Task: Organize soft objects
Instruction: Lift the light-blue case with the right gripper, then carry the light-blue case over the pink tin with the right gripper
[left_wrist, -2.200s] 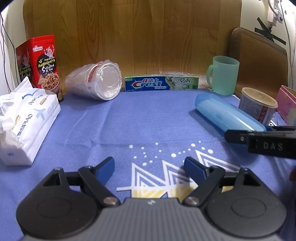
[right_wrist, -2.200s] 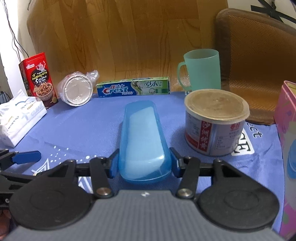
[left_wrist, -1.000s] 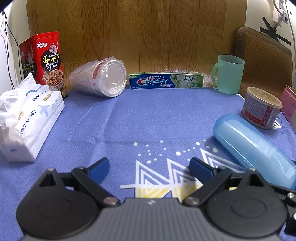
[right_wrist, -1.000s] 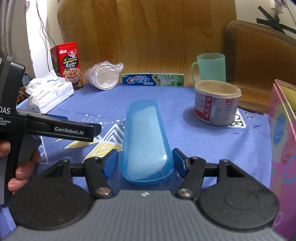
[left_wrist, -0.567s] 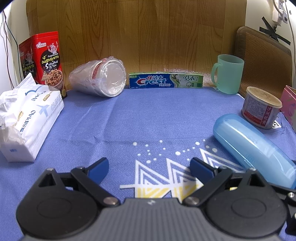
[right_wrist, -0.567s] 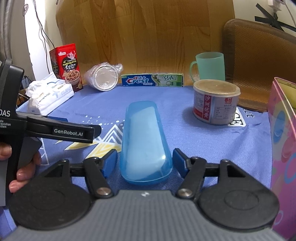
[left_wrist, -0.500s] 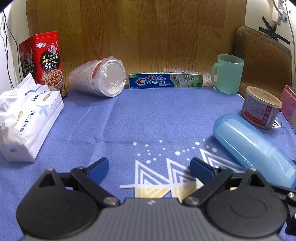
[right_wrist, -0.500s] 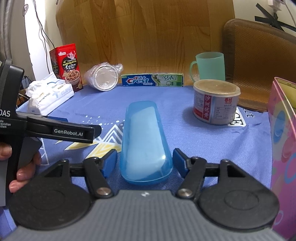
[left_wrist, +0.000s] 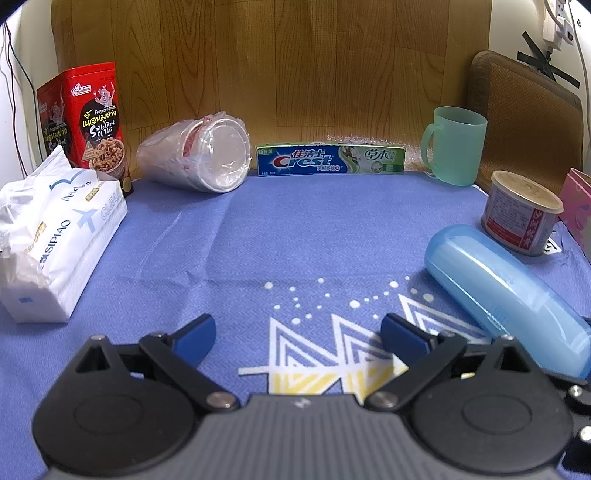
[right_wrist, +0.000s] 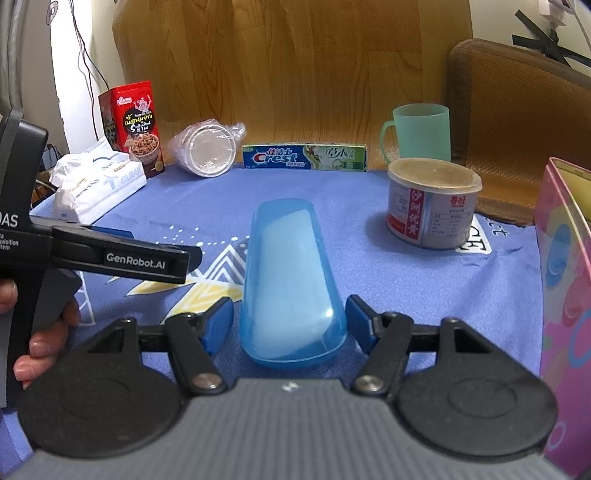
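Right gripper (right_wrist: 291, 325): your blue pads stand apart on either side of the blue case's near end, a sliver of cloth showing on each side, so nothing is gripped.
Left gripper (left_wrist: 298, 336): your jaws are spread wide over bare cloth and hold nothing; in the right wrist view its black arm reaches in from the left, with your hand (right_wrist: 40, 332) on its grip.
Blue case (right_wrist: 290, 284): a smooth, translucent plastic capsule with rounded ends, lying flat and lengthwise away from your right tool.
Cloth (left_wrist: 295, 236): woven blue fabric with white dots and white-and-yellow zigzags, lightly creased, covering the table.
Tissue pack (left_wrist: 55, 236): the soft thing here; a crinkled white plastic wrap with tissue bulging at its near end, on the far left edge, well apart from both tools.
Tin can (right_wrist: 432, 206): a squat cylinder with a red-and-white label, right of the case and farther back.
Pink box (right_wrist: 565, 295): a glossy carton at your right edge.
Back row: a red snack carton (left_wrist: 85, 125), bagged cups (left_wrist: 199, 158) tipped on their side, a long toothpaste box (left_wrist: 330, 159) and an upright mint-green mug (left_wrist: 456, 146), all against the wood-grain board.
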